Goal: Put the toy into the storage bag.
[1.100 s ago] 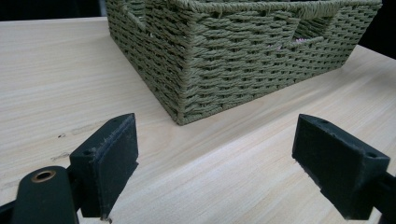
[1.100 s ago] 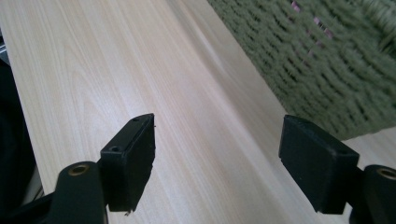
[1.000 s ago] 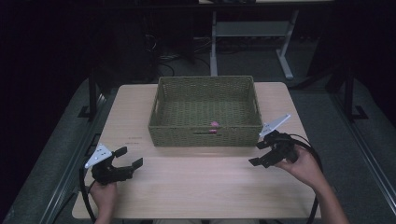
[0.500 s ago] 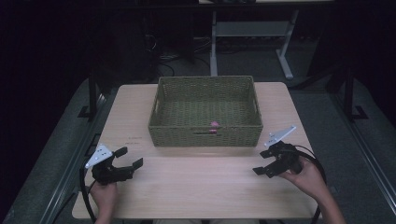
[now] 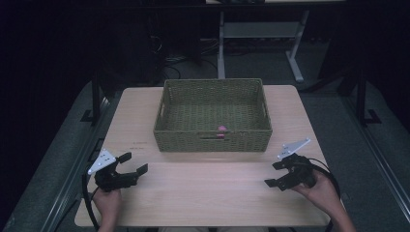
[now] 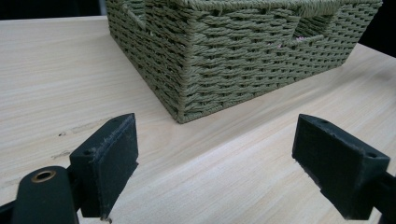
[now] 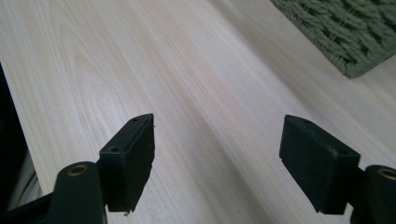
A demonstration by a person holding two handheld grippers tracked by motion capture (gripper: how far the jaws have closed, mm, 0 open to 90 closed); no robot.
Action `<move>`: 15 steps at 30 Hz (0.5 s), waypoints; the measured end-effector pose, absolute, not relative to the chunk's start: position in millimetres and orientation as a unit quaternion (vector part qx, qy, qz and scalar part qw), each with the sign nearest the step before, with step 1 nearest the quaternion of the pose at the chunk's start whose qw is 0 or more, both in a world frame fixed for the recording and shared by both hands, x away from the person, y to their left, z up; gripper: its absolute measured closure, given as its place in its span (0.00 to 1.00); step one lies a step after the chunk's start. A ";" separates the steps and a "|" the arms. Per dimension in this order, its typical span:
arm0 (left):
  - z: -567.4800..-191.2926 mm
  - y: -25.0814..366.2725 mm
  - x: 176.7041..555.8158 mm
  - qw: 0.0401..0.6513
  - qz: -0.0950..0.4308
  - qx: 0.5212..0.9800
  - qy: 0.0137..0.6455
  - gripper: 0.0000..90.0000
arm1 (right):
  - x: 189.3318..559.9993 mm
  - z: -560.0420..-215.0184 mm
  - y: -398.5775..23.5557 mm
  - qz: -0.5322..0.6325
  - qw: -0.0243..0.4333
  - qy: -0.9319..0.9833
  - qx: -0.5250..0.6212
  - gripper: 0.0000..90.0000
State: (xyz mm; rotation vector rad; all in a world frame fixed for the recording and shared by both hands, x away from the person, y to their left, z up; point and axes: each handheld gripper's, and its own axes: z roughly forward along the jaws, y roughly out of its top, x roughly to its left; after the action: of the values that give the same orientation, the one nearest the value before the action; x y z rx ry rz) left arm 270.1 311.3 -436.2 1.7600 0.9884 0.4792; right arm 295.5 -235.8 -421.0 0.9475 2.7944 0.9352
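Item: woven green basket (image 5: pixel 212 116), mid-table, its near wall facing us. A small pink object (image 5: pixel 222 128) lay inside it against that near wall; we could not tell what it was.

Risks, as we judged them: the pink object sat low behind the wall, so a reach from our side might have caught a jaw on the rim and dragged or tipped the light basket. Its small size could also have let it slip from wide pads or sink into the weave.

Left gripper (image 5: pixel 134 164): we held it low at the near-left of the wooden table (image 5: pixel 203 193), aimed toward the basket's near corner (image 6: pixel 184 84). Jaws released, wide apart, nothing between them.

Right gripper (image 5: pixel 278 174): we held it low at the near-right, well apart from the basket, pointing across bare wood with a basket corner (image 7: pixel 355 51) off to one side. Jaws likewise released and empty.

Both forearms entered from the table's near edge.
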 end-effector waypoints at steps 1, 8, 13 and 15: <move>-436.0 311.3 270.0 0.508 0.200 0.731 0.411 0.15 | 294.8 -422.4 -236.4 0.302 0.025 0.903 0.304 0.29; -436.0 310.7 269.9 0.508 0.199 0.731 0.410 0.15 | 286.4 -431.7 -239.7 0.304 0.026 0.899 0.314 0.29; -436.1 311.1 269.9 0.508 0.199 0.730 0.411 0.15 | 279.9 -436.2 -243.2 0.306 0.031 0.897 0.318 0.29; -436.0 311.1 269.7 0.508 0.199 0.730 0.411 0.15 | 276.2 -437.5 -244.5 0.309 0.032 0.895 0.320 0.29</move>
State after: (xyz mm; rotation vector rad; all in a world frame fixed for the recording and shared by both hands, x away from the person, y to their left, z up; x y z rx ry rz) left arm 269.7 311.1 -436.0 1.7600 0.9898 0.4791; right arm 276.2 -244.5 -437.5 0.9864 2.7557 0.9499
